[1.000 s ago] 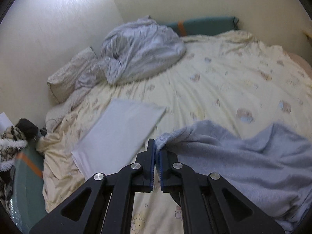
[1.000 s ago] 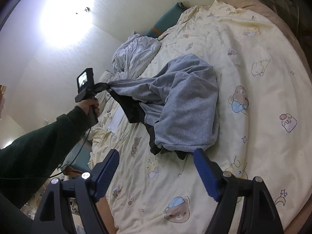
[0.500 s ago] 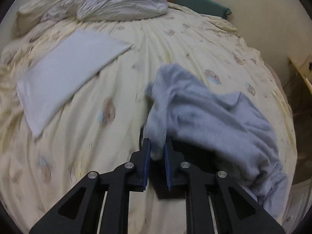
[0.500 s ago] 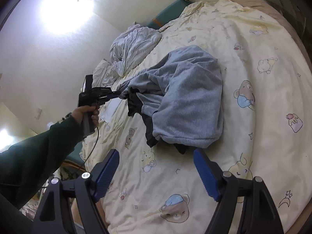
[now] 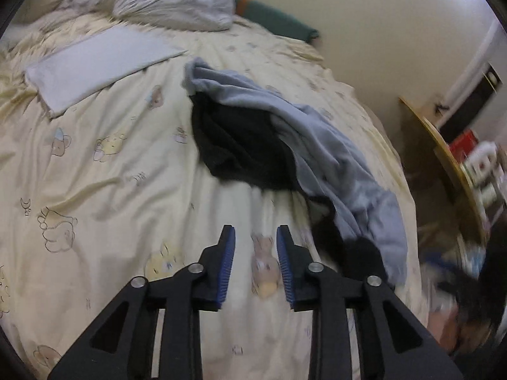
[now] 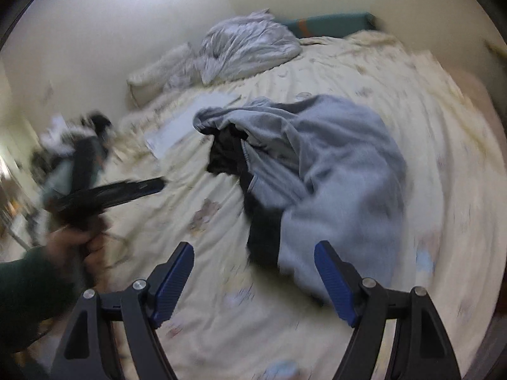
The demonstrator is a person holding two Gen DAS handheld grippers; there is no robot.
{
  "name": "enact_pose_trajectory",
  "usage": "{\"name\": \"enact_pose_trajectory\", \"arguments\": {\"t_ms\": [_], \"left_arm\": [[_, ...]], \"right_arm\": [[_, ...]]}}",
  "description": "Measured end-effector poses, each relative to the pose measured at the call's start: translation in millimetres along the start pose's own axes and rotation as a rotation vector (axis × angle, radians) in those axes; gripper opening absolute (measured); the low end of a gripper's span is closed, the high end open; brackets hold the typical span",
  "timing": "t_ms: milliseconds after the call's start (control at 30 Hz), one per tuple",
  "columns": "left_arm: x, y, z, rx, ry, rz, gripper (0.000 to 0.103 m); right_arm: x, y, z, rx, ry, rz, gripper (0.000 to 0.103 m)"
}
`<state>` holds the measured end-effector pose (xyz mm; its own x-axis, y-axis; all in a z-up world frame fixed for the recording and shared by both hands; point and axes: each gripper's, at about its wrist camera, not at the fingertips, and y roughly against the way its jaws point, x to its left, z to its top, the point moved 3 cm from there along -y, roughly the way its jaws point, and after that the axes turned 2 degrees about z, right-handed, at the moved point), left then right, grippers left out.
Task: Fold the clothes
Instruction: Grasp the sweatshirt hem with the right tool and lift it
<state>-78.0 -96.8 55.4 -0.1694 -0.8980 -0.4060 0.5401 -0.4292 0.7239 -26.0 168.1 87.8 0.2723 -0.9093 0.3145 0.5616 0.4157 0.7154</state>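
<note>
A grey sweatshirt (image 5: 320, 145) (image 6: 332, 171) with a dark lining lies crumpled on the cream cartoon-print bedsheet (image 5: 111, 164) (image 6: 443, 133). My left gripper (image 5: 255, 240) hovers over bare sheet, short of the garment; its jaws are opening and nothing is between them. From the right wrist view the left gripper (image 6: 160, 183) appears blurred at the left, held by a hand in a dark green sleeve. My right gripper (image 6: 253, 256) stands open wide, above the sheet just in front of the garment's near edge, holding nothing.
A folded white cloth (image 5: 101, 60) (image 6: 187, 120) lies beyond the sweatshirt. A rumpled grey duvet (image 5: 164, 3) (image 6: 247, 47) and a pillow (image 6: 158, 76) sit by the wall. A wooden shelf with clutter (image 5: 456, 174) stands off the bed's right side.
The left gripper let go of the sweatshirt's edge, opened and pulled back over bare sheet. The garment dropped onto the bed. The right gripper swung round toward the garment, still open.
</note>
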Motion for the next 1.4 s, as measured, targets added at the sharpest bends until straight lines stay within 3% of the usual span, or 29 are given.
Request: {"name": "enact_pose_trajectory", "arguments": {"t_ms": [167, 333, 433, 500, 533, 567, 700, 933, 1167, 1400], "left_arm": [[2, -6, -12, 0.004, 0.04, -0.025, 0.034], [-6, -2, -8, -0.055, 0.036, -0.055, 0.05], [-3, 1, -4, -0.068, 0.051, -0.072, 0.054], [5, 3, -1, -0.078, 0.079, -0.074, 0.057], [10, 4, 0, -0.082, 0.099, -0.077, 0.057], [15, 4, 2, -0.086, 0.122, -0.084, 0.058], [30, 4, 5, -0.088, 0.187, -0.097, 0.058], [29, -4, 7, -0.073, 0.196, -0.121, 0.058], [22, -13, 4, -0.048, 0.163, -0.109, 0.058], [27, -20, 4, -0.033, 0.183, -0.096, 0.058]], "right_arm": [[9, -66, 28, 0.102, 0.136, -0.123, 0.079], [17, -122, 45, 0.172, 0.207, -0.18, 0.079], [19, -147, 49, 0.2, 0.229, -0.214, 0.079], [19, -161, 48, 0.231, 0.25, -0.233, 0.065], [18, -168, 46, 0.258, 0.26, -0.246, 0.03], [16, -172, 45, 0.275, 0.267, -0.258, 0.005], [7, -148, 61, 0.199, 0.258, -0.294, 0.004], [-25, -43, 145, -0.039, 0.255, -0.396, 0.004], [-93, 26, 239, -0.198, 0.221, -0.627, 0.003], [-184, 61, 276, -0.247, 0.124, -0.891, 0.004]]}}
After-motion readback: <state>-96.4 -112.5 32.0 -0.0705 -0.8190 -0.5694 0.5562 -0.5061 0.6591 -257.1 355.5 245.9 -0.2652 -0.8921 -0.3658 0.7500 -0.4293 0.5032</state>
